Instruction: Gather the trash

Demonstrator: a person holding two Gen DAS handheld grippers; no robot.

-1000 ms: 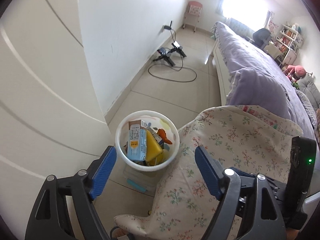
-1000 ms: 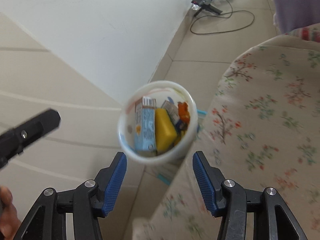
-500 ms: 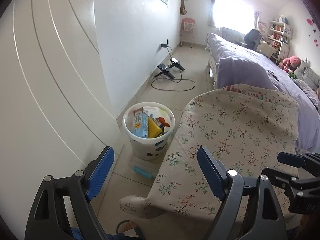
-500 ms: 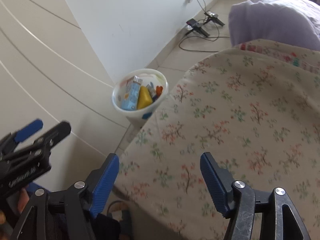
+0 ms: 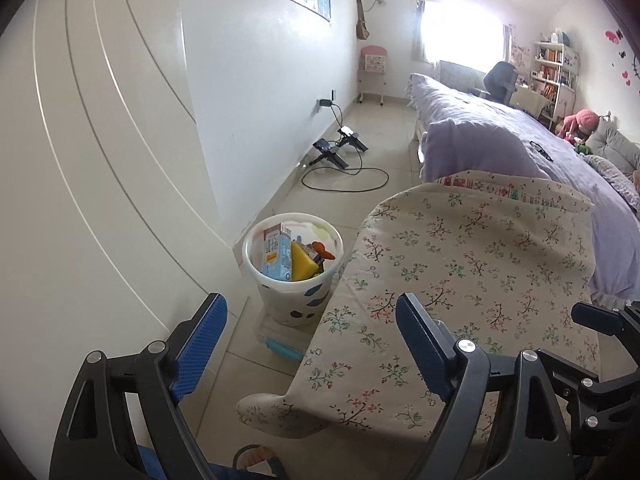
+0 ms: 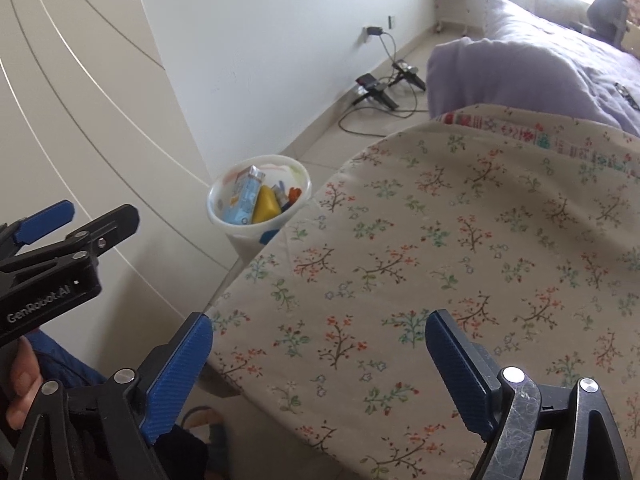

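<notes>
1. The left gripper [image 5: 312,332] has its blue pads spread wide, with nothing between them. It hangs over the floor and the near edge of the flowered cloth [image 5: 460,264].
2. The right gripper [image 6: 320,364] is also spread wide and empty; its jaws have just been opening. It hangs above the same flowered cloth, which covers a flat surface.
3. In the right wrist view, the left gripper shows at the left edge, and a person's fingers [image 6: 18,392] hold its handle.
4. The white bin [image 5: 294,280] stands on the tiled floor [image 5: 384,152], just beside the far left corner of the covered surface and near the white wall [image 5: 260,100].
5. Inside the bin stand a light blue carton [image 5: 276,258] and a yellow piece [image 5: 302,266], with some orange and white trash behind them.
6. Under the bin lies a clear flat box [image 5: 280,338] with a teal part.
7. Further away, a black cable [image 5: 344,180] and small stands lie on the floor, and a bed with a purple cover [image 5: 500,136] runs along the right.
</notes>
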